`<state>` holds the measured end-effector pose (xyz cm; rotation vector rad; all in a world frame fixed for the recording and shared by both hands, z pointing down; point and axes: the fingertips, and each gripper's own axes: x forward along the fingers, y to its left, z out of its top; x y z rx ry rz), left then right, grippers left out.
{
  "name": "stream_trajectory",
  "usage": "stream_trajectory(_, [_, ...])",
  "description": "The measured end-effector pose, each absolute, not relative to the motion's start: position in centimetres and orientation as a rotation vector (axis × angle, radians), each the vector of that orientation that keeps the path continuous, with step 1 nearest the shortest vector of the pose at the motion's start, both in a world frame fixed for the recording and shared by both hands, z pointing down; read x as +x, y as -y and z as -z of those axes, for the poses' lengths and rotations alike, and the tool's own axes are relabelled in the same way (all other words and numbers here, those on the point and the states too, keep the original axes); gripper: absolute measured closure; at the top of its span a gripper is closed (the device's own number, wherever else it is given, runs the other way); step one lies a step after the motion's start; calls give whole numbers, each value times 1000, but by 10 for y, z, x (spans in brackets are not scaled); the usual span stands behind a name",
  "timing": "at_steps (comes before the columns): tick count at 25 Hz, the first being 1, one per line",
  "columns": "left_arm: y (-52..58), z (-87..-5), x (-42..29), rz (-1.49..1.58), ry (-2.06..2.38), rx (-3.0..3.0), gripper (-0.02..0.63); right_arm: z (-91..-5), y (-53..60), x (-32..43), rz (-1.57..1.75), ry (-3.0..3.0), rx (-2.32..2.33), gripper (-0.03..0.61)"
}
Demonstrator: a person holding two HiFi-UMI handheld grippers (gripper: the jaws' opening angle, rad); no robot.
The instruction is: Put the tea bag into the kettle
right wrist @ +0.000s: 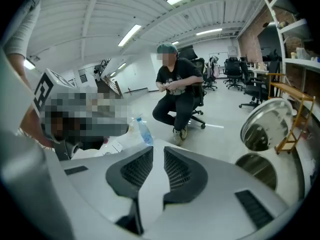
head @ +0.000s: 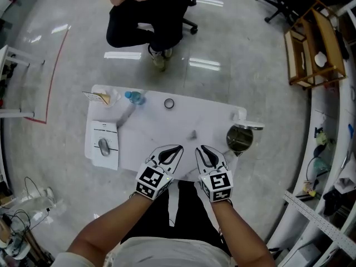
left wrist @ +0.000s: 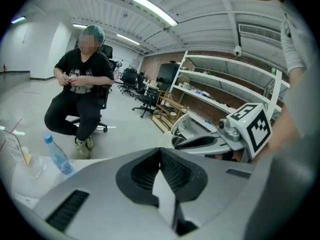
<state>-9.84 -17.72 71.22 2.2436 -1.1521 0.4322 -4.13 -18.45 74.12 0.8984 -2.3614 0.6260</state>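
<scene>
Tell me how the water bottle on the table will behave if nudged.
The water bottle stands upright, tall and narrow, so it probably tips easily. It looks like thin clear plastic, likely light and squashy. Once down, its round body would probably roll.

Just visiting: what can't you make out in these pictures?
- Steel kettle with open lid: its inside is too small and dark in the head view, and the right claw cuts it off in the right gripper view.
- Small grey speck on the white table: too small in the head view to say what it is.
- Left claw: a mosaic patch mostly covers it in the right gripper view.
</scene>
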Motion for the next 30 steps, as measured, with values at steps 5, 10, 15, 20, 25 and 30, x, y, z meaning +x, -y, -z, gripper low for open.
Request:
stream_trajectory(5, [173, -761, -104, -416, 1145, 2186, 604, -806, 182, -43, -639, 2297, 889, 470])
stream_trajectory(10, [168, -802, -107, -435, 1132, 2178, 604, -870, 179, -48, -687, 2230, 835, 411])
stream_trajectory(15, [169, -833, -111, -417, 1151, 2150, 604, -916, 180, -49, -684, 2183, 804, 387])
stream_trajectory(20, [176, -863, -122, -419, 1169, 2139, 604, -959, 185, -53, -660, 2146, 768, 383])
stream_trajectory(25, [182, -884, -127, -391, 1182, 2114, 604, -987, 188, -51, -629, 2125, 754, 383])
stream_trajectory(30, [183, -897, -125, -395, 1179, 2119, 604, -1009, 193, -56, -619, 2114, 752, 383])
